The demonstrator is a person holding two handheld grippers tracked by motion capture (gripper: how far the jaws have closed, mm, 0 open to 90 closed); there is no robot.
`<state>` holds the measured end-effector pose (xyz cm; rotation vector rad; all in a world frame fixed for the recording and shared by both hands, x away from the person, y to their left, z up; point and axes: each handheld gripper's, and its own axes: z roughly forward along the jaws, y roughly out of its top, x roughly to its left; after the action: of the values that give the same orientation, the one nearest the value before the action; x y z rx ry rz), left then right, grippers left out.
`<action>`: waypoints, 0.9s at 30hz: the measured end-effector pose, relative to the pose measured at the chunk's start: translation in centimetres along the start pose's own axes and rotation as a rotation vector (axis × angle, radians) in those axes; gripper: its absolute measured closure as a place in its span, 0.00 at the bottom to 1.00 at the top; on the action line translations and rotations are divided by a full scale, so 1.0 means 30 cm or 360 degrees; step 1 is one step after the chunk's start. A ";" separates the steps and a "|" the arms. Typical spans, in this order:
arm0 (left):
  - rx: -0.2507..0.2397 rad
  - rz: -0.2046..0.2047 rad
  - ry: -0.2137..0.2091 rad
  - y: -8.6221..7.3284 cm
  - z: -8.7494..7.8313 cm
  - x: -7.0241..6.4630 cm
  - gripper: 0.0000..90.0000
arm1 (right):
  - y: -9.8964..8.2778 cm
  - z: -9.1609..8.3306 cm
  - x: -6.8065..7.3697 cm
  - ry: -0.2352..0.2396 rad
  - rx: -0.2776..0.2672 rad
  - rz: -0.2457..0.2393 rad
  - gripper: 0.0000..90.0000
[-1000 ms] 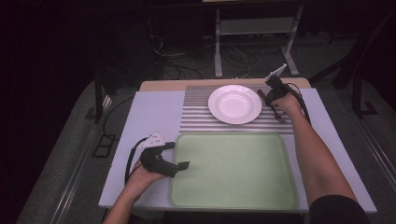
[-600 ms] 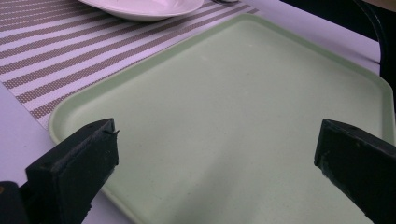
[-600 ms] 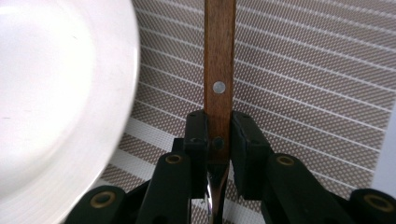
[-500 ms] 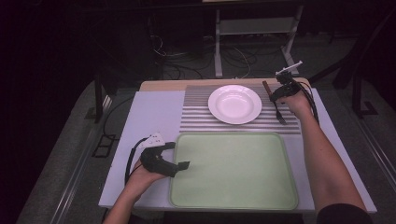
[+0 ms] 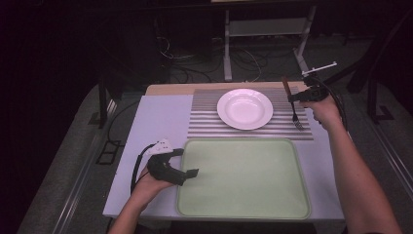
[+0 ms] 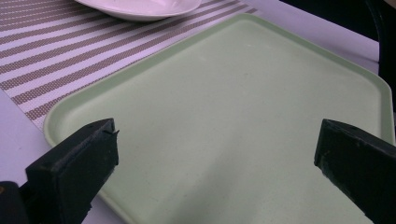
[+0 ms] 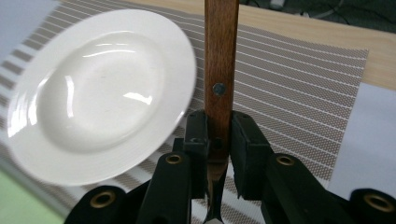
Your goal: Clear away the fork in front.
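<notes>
At the lower left of the high view the left gripper (image 5: 187, 163) rests at the near left edge of the green tray (image 5: 243, 209), jaws wide apart and empty. Beyond the tray, right of centre, the right gripper (image 5: 292, 97) is clamped on the wooden handle of a fork (image 5: 294, 108), lifted beside the white plate (image 5: 245, 108) over the striped mat (image 5: 204, 122)

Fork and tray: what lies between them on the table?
In the high view, only striped placemat lies between the fork, held by the right claw, and the green tray.
</notes>
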<state>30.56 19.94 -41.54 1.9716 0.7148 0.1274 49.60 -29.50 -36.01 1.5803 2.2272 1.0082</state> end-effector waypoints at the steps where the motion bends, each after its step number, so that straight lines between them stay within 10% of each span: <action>1: 0.0000 0.0001 0.0000 0.000 0.001 -0.001 0.00 | -0.009 -0.013 0.008 0.0014 -0.0020 -0.0012 0.85; 27: -0.0007 0.0016 0.0020 0.003 0.004 -0.007 0.00 | -0.236 -0.230 0.303 0.0381 -0.0290 -0.0304 0.85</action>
<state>30.48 19.72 -41.49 1.9723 0.7123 0.1477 37.01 -25.36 -33.73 1.2009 2.3052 1.3581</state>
